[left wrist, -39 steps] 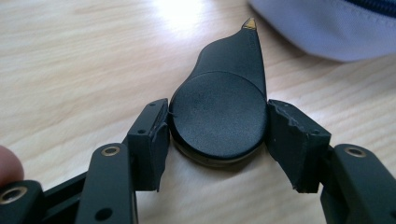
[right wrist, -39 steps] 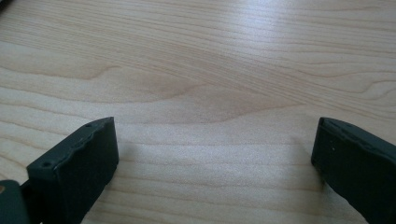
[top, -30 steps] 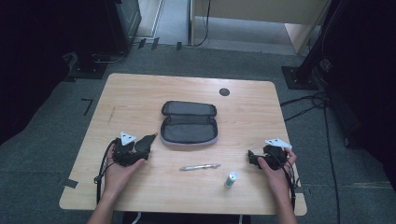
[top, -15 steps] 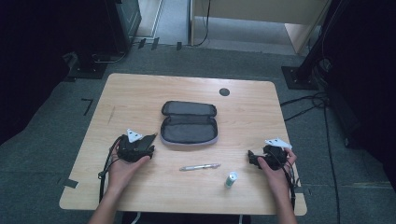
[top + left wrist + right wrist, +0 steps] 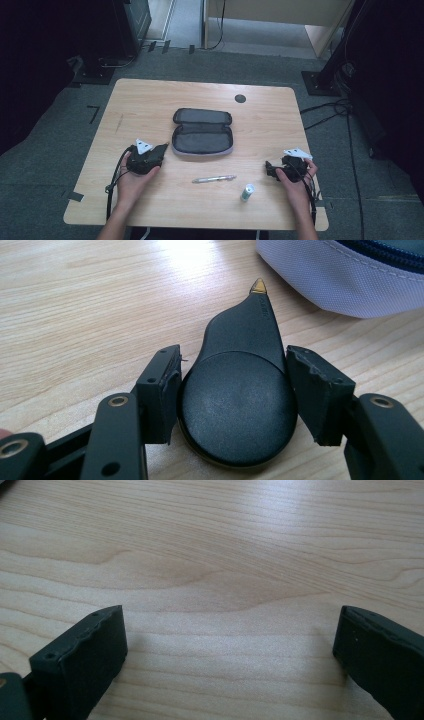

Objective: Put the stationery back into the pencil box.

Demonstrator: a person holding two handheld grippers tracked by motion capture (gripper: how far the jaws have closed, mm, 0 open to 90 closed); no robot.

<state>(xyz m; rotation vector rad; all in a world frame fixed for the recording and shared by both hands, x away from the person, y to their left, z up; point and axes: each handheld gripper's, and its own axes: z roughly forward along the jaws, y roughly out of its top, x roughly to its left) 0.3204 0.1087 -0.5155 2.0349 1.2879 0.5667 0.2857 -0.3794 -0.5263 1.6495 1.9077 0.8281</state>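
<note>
A black teardrop-shaped case with a gold tip (image 5: pixel 235 410) lies on the wooden table (image 5: pixel 150 100), just left of an open dark pencil case (image 5: pixel 202 132) with a pale edge (image 5: pixel 320 275). My left gripper (image 5: pixel 235 357) has just been closing, and its pads now press on both sides of the case's round body. In the high view the left gripper (image 5: pixel 159 152) points toward the pencil case. My right gripper (image 5: pixel 270 170) rests near the table's right front, and its jaws (image 5: pixel 230 625) stand wide open over bare wood.
A silver pen (image 5: pixel 214 178) lies in front of the pencil case. A small white tube with a green cap (image 5: pixel 247 192) sits near the front edge, left of the right hand. A round cable hole (image 5: pixel 240 98) is at the back right.
The left gripper's jaws have drawn in around the black teardrop case. Both hands have kept their places.
</note>
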